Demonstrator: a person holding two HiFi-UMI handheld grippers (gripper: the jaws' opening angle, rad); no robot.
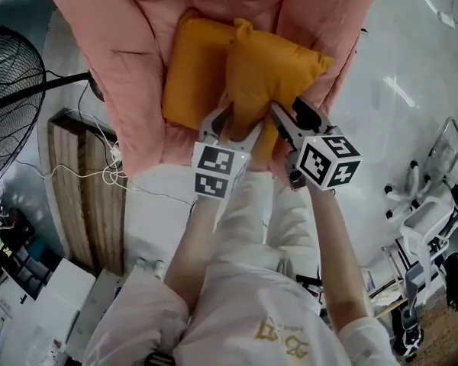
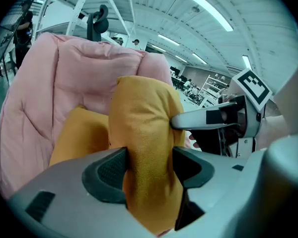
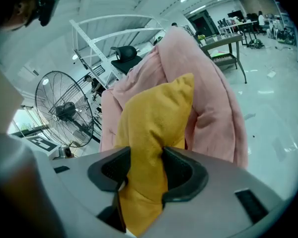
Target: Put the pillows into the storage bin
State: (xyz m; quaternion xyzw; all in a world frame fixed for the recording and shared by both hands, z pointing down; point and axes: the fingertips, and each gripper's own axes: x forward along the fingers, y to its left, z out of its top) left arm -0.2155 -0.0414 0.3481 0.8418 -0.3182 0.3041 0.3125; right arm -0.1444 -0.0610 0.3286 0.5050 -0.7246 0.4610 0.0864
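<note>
The orange pillow (image 1: 271, 71) is held up over a pink quilt (image 1: 122, 67), pinched at its near end by both grippers. The left gripper (image 1: 233, 124) has its jaws pressed on the bunched fabric at a middling width, and the right gripper (image 1: 294, 117), just beside it, clamps the same pillow likewise. A second orange pillow (image 1: 195, 71) lies on the quilt, touching the held one on its left. The only writing is gold print on the person's shirt (image 1: 278, 338), too broken to read; each marker cube (image 1: 216, 171) carries black-and-white squares only. The left gripper view shows the fabric squeezed between the left gripper's (image 2: 149, 170) pads, the second pillow (image 2: 79, 138), and the right gripper's arm (image 2: 208, 118) against the pillow. The right gripper view alone shows a fan (image 3: 64, 110) upright behind the quilt and a distant counter (image 3: 223, 41).
</note>
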